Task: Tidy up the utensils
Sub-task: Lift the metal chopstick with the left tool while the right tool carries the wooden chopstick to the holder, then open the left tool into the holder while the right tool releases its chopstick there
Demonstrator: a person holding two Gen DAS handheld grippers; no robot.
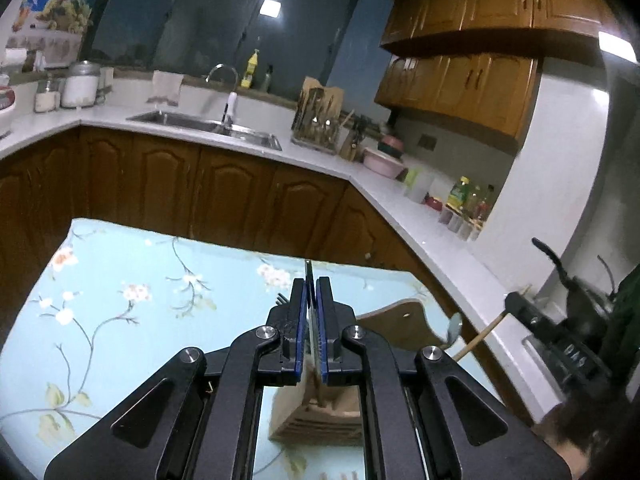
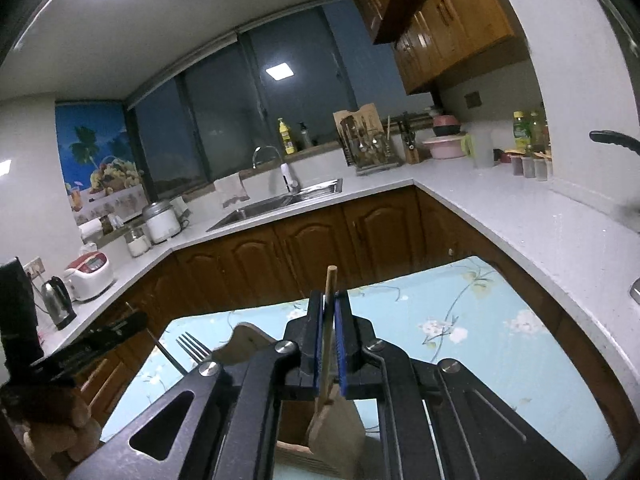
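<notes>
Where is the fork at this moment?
The fork is clamped in the left claw, tines up, above the floral tablecloth; the right wrist view shows it at lower left.

A home kitchen: wooden cabinets [image 2: 304,248] run under a white counter [image 2: 500,204] with a steel sink [image 2: 280,202] and tap [image 2: 266,156] below a dark window [image 2: 240,112]. A rice cooker [image 2: 89,270], kettle [image 2: 59,304] and what look like oil bottles [image 2: 528,130] (small, blurred) stand about.

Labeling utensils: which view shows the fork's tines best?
Right wrist view: the silver metal fork shows its tines in full at lower left, over the blue floral tablecloth. Left wrist view shows only tine tips peeking past the left tool.
</notes>
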